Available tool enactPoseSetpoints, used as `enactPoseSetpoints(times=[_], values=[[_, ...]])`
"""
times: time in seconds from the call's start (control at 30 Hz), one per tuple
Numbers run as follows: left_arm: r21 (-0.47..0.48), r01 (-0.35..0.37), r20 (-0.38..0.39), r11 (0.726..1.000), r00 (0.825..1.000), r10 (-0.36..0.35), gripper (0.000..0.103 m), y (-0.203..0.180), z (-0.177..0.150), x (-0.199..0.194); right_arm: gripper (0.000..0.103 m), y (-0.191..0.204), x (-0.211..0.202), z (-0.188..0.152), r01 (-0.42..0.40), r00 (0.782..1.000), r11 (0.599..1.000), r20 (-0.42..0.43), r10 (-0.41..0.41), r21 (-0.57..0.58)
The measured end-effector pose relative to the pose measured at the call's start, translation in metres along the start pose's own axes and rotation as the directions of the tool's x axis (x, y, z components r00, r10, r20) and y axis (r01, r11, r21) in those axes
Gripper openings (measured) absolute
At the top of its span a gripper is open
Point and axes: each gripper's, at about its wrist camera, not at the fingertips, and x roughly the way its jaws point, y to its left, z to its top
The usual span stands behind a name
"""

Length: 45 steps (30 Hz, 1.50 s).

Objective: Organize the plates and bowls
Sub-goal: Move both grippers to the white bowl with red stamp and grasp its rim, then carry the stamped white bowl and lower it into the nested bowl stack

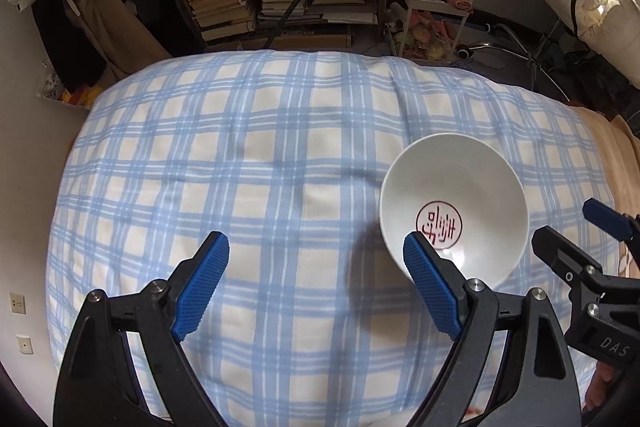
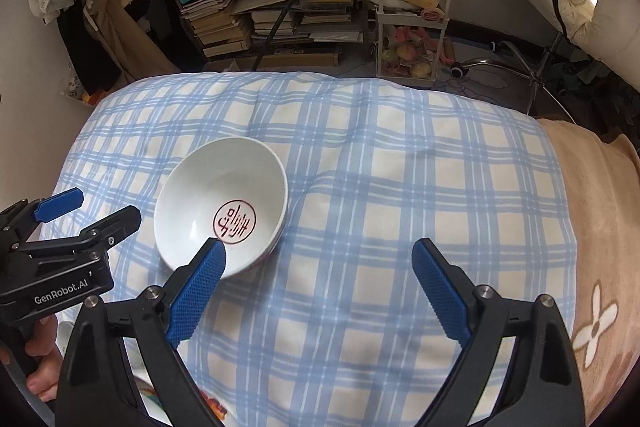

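Observation:
A white bowl (image 1: 452, 187) (image 2: 208, 187) with a round red seal mark inside sits upright on a blue-and-white checked quilt (image 1: 240, 167) (image 2: 400, 167). In the right wrist view a second rim shows under its right side, as if it rests in another bowl. My left gripper (image 1: 316, 241) (image 2: 106, 205) hangs open over bare quilt just left of the bowl, its right finger crossing the bowl's near rim in the picture. My right gripper (image 2: 319, 247) (image 1: 566, 221) hangs open just right of the bowl, nothing between its pads. A hand (image 2: 40, 347) holds the left gripper.
A peach blanket (image 2: 592, 227) with a flower pattern lies at the quilt's right edge. Beyond the bed stand shelves of stacked books (image 2: 248, 19), a white trolley (image 2: 412, 7) and a chair base (image 2: 516, 59). A colourful patterned piece (image 2: 208, 403) shows at the bottom edge; I cannot identify it.

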Motion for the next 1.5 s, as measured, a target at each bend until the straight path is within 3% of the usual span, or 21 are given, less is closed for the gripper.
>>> enactPoseSetpoints(times=[0.17,0.27,0.43,0.53,0.63,0.9,1.07,1.5], values=[[0.015,-0.02,-0.03,1.0,0.999,0.021,0.086,-0.005,0.007,0.021,0.071,-0.006,0.023,0.008,-0.047,0.996,0.998,-0.068,0.049,0.037],[0.017,0.008,-0.049,1.0,0.999,-0.007,0.066,-0.009,0.008,0.029,0.059,-0.009,0.034,0.011,-0.098,0.99,0.992,-0.097,0.105,0.076],[-0.09,0.159,-0.071,0.983,0.984,-0.166,0.021,-0.006,0.009,0.035,0.027,-0.004,0.043,0.011,-0.171,0.976,0.978,-0.112,0.184,0.116],[-0.055,0.151,-0.063,0.987,0.986,-0.155,0.014,-0.015,0.006,0.033,0.021,0.001,0.042,0.009,-0.168,0.976,0.978,-0.119,0.182,0.123],[0.002,0.127,-0.089,0.992,0.988,-0.126,0.011,-0.028,0.004,0.036,0.012,0.006,0.043,0.008,-0.161,0.977,0.978,-0.123,0.177,0.129],[-0.032,0.129,-0.13,0.991,0.983,-0.132,0.011,-0.022,0.0,0.036,0.012,0.022,0.029,-0.007,-0.108,0.991,0.993,-0.069,0.112,0.051],[-0.032,0.134,-0.129,0.99,0.982,-0.137,0.011,-0.019,-0.008,0.018,0.012,0.029,0.019,-0.015,-0.083,0.993,0.996,-0.075,0.086,0.039],[-0.01,0.142,-0.058,0.99,0.988,-0.143,0.011,-0.01,-0.035,-0.052,0.012,0.035,-0.036,-0.042,-0.124,0.992,0.989,0.002,0.124,0.075]])
